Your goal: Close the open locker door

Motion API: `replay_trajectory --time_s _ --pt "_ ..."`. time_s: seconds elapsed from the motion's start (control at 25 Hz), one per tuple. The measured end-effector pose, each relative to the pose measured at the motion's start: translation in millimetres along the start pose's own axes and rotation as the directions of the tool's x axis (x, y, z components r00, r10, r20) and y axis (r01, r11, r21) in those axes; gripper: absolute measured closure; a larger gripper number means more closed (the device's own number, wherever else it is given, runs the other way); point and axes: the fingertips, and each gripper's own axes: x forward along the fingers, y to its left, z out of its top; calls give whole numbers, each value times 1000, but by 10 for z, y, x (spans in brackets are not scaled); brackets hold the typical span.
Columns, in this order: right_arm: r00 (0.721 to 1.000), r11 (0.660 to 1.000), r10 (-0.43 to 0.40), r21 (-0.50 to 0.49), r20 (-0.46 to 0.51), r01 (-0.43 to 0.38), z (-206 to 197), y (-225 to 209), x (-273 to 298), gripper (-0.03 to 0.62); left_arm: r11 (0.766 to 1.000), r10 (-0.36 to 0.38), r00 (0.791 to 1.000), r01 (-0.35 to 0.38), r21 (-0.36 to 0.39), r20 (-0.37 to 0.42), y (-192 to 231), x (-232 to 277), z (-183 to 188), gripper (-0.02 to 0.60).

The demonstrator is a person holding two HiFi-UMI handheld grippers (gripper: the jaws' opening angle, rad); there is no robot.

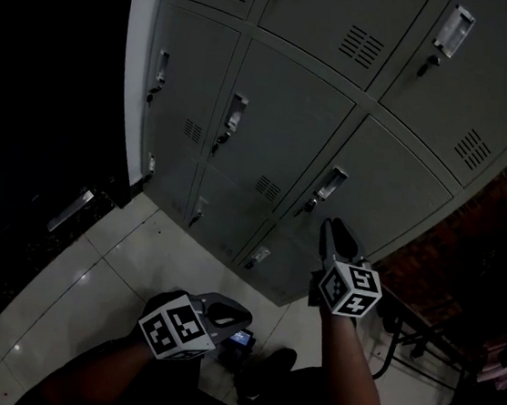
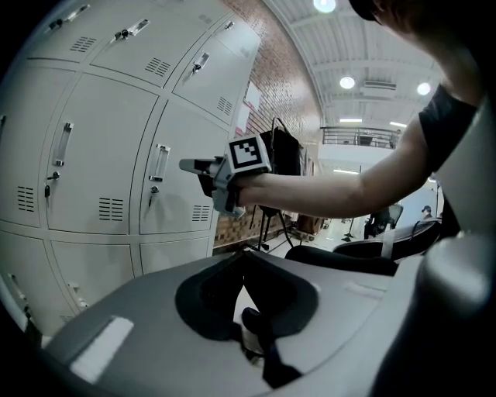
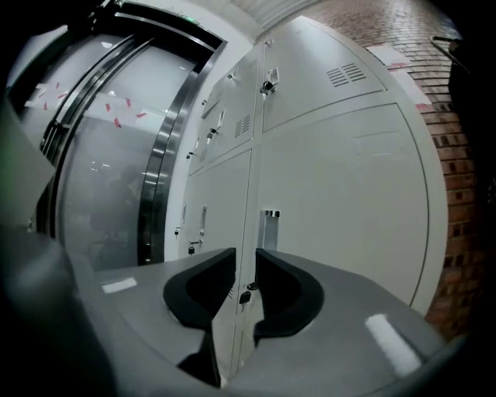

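Clenched tip to tip, my left gripper (image 2: 244, 254) hangs low at the left over the pale floor tiles (image 1: 127, 264) in front of the grey locker bank (image 1: 292, 110), with nothing between its pads. Its marker cube (image 1: 178, 327) carries only black-and-white squares, no letters.

That gripper's view gives what the head view lacks: ceiling lamps (image 2: 346, 82), a railed gallery (image 2: 360, 138), a brick wall (image 2: 283, 85) with pale sheets too small to read, and my right arm reaching across toward the lockers.

Further right, my right gripper (image 3: 245, 260) points at the locker door (image 3: 341, 201) in the right-hand column of the bank. Its tips sit close under the door's recessed handle (image 3: 270, 226); I cannot tell whether they touch the panel. The jaws stand a little apart, released, grasping nothing. The seam at the door's left edge and a small dark lock (image 3: 245, 297) show through the gap. The door looks flush with its neighbours.

Only the right gripper view shows the steel-framed glass door (image 3: 116, 155) left of the lockers, with red tape scraps on the glass.
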Motion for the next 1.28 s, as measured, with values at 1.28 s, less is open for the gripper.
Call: replay_trajectory --time_s 1.28 --pt "989 989 120 97 -81 -112 -863 259 -2264 591 997 -39 999 41 63 -37 -179 234 7 569"
